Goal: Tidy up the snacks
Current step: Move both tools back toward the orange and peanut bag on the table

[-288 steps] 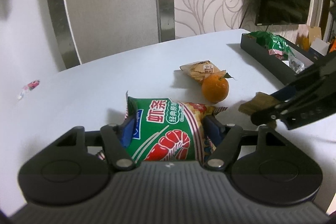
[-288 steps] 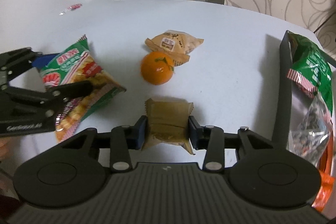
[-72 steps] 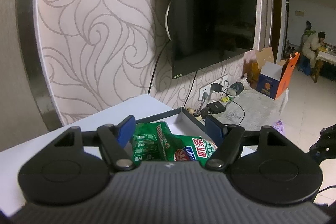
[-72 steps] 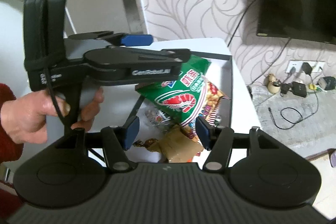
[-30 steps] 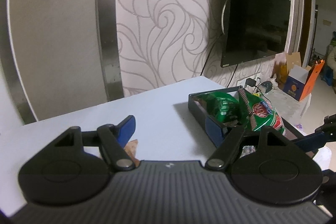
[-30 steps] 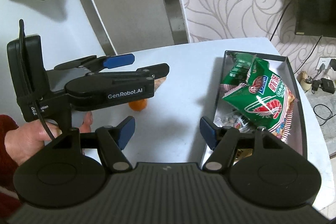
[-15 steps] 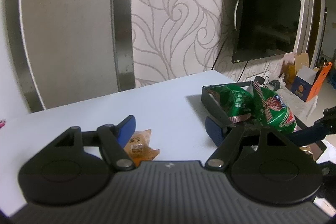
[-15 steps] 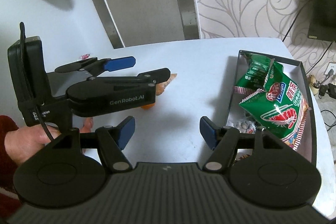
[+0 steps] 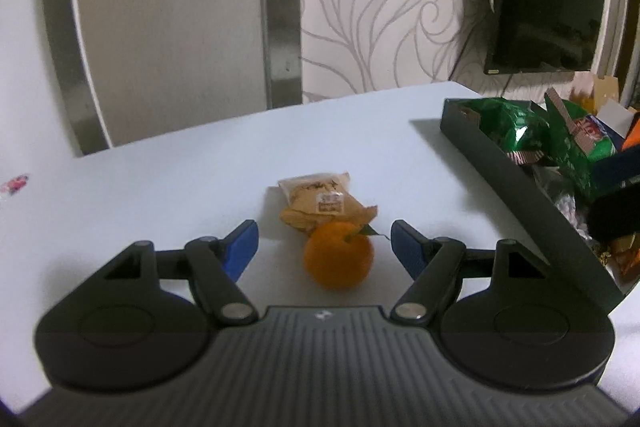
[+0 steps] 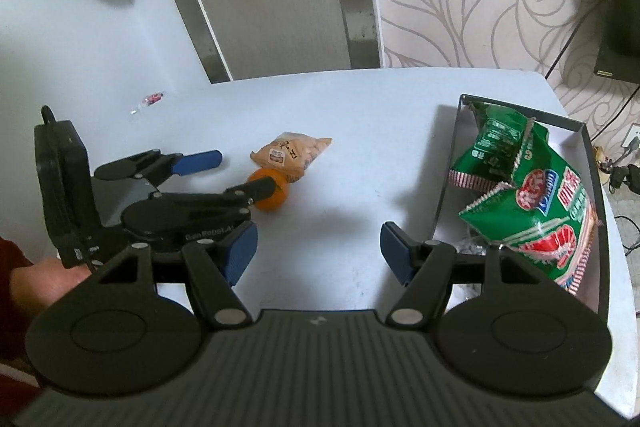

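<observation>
One orange (image 9: 338,259), one tan packet (image 9: 320,201), two green bags (image 10: 532,203) boxed

On the side of your left gripper (image 10: 236,171), pale lettering is partly legible as "GenRobot.AI", blurred at the start. The green shrimp-stick bag (image 10: 548,219) in the black tray (image 10: 448,163) carries large Chinese characters and a shrimp picture, though you cannot make the characters out. The tan snack packet (image 9: 320,201) has a small label, too blurred to read.

A home living room: swirl-patterned wallpaper (image 9: 380,7), wall-mounted television (image 9: 544,19), white table (image 10: 360,131) with snacks.
</observation>
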`<state>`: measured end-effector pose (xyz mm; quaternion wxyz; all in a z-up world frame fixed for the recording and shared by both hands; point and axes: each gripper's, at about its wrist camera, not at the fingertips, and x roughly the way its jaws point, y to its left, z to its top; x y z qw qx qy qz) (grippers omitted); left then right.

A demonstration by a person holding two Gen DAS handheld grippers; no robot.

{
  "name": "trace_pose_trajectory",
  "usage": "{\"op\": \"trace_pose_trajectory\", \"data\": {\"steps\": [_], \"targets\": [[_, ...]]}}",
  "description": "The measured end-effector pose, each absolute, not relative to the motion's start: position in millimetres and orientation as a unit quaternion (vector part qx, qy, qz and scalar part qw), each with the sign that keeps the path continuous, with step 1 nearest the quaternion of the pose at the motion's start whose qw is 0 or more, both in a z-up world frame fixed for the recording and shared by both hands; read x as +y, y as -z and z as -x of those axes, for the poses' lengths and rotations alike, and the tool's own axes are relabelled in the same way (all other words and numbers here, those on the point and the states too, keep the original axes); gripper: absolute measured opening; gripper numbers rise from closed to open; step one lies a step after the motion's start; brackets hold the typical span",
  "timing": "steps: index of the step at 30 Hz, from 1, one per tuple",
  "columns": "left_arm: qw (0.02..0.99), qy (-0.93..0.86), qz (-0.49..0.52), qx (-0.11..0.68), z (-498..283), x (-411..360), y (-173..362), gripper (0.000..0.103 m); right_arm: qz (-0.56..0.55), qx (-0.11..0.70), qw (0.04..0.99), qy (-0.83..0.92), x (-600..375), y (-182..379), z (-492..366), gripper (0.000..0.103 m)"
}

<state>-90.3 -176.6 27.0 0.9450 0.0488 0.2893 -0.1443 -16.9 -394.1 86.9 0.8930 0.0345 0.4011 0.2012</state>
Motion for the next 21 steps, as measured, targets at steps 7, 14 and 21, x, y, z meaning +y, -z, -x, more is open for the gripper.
{"op": "trace_pose_trajectory", "data": {"steps": [7,14,21], "targets": [[0.935,0.173,-0.058,0.305,88,-186,-16,0.067,-0.027,0.411,0.886,-0.212,-374,-80,-19,0.073],[0.934,0.168,-0.05,0.313,86,-173,-16,0.046,-0.036,0.429,0.877,-0.213,-337,-58,-71,0.073],[0.932,0.171,-0.045,0.317,100,-163,-18,0.045,-0.021,0.449,0.869,-0.205,-296,-37,-113,0.075]]}}
